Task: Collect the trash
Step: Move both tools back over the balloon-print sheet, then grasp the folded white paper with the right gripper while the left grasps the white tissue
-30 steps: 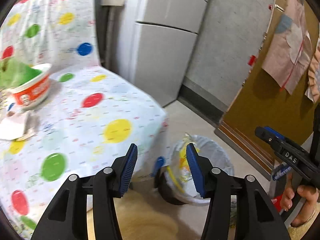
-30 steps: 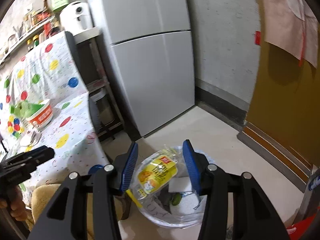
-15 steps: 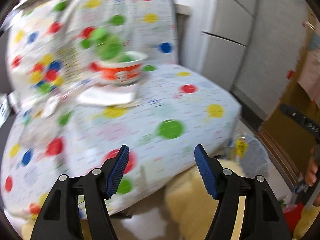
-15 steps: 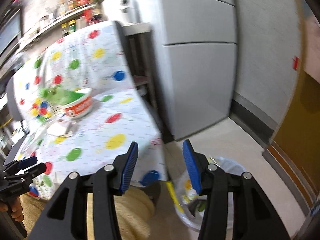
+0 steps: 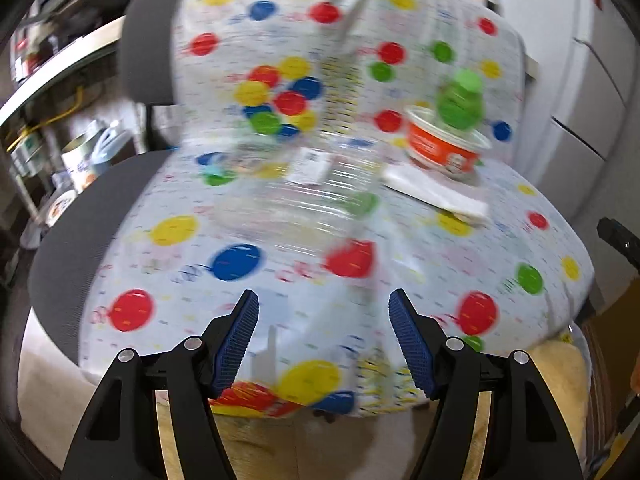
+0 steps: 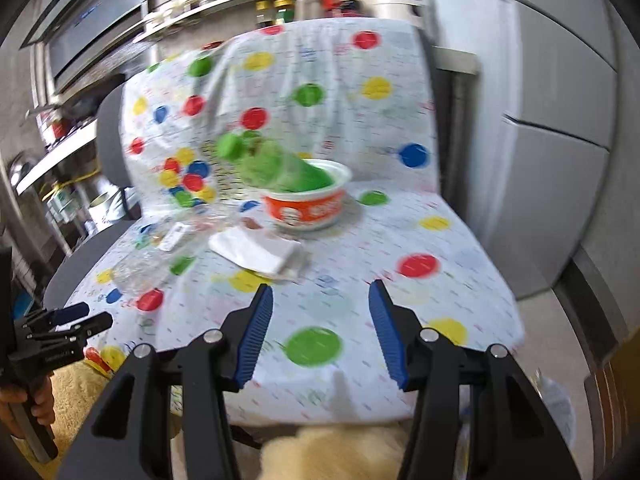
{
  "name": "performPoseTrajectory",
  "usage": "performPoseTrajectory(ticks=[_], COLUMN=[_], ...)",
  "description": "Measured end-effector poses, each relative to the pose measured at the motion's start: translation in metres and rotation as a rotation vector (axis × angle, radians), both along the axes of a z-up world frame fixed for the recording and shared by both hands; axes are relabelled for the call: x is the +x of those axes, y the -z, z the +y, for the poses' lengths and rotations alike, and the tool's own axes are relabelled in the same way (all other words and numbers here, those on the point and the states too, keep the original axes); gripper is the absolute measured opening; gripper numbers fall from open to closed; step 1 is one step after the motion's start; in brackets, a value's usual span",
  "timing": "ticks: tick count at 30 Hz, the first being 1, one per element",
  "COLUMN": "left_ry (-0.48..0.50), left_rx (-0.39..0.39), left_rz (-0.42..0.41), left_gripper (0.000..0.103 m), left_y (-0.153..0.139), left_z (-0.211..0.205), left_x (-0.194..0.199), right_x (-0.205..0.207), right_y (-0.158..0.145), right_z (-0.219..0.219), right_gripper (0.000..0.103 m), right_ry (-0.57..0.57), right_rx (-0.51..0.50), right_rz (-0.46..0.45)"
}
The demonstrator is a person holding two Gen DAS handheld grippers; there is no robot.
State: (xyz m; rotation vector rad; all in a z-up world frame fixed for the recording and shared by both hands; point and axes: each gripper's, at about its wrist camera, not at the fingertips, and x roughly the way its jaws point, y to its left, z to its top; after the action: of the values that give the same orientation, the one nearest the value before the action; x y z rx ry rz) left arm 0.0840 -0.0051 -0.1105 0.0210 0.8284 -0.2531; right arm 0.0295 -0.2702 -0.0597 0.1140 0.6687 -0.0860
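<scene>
Both views swung away from the bin on the floor to the chair (image 6: 472, 264) with its dotted cover. At far left lay a clear plastic bottle (image 5: 304, 200), its long axis running left to right, straight ahead of my left gripper (image 5: 324, 332), which was nearer to it. Its jaws had just opened wide and held nothing. To the right lay a white napkin (image 6: 256, 250), then the orange bowl (image 6: 306, 200) with a green bottle (image 6: 272, 164) leaning in it. My right gripper (image 6: 320, 332) was half open, empty. Nothing blocked the way.
</scene>
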Motion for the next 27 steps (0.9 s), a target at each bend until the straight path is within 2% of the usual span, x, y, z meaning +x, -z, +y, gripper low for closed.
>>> performPoseTrajectory(ticks=[4,5,6,12,15,20,23,24,26,27], left_ry=[-0.036,-0.04,-0.042,-0.076,-0.081,-0.067,-0.059,-0.058,-0.058,-0.06], left_rx=[-0.013,-0.013,-0.013,-0.004,-0.014,-0.009,-0.009,-0.011,-0.01,-0.009], left_rz=[-0.004,-0.007,-0.01,-0.025,-0.01,0.004,0.004,0.005,0.004,0.0], left_gripper=[0.068,0.068,0.068,0.068,0.068,0.068,0.068,0.068,0.068,0.068], left_y=[-0.003,-0.003,-0.003,0.001,0.007,0.015,0.017,0.017,0.016,0.015], left_z=[0.011,0.012,0.011,0.014,0.017,0.014,0.011,0.011,0.011,0.012], left_x=[0.012,0.016,0.02,0.046,0.053,0.055,0.054,0.054,0.053,0.051], right_x=[0.039,0.048,0.058,0.113,0.13,0.14,0.144,0.142,0.136,0.132], right_y=[0.01,0.014,0.019,0.054,0.07,0.09,0.097,0.094,0.084,0.079], right_z=[0.014,0.016,0.017,0.024,0.016,0.003,0.004,0.004,0.004,0.003], right_gripper=[0.051,0.056,0.056,0.056,0.056,0.056,0.055,0.04,0.021,0.016], right_ry=[-0.059,-0.065,-0.075,-0.096,-0.075,-0.071,-0.072,-0.067,-0.066,-0.069], right_rx=[-0.008,-0.006,0.0,0.016,0.046,0.181,0.188,0.182,0.193,0.205], right_rz=[0.042,0.056,0.07,0.127,0.166,0.217,0.23,0.214,0.174,0.159])
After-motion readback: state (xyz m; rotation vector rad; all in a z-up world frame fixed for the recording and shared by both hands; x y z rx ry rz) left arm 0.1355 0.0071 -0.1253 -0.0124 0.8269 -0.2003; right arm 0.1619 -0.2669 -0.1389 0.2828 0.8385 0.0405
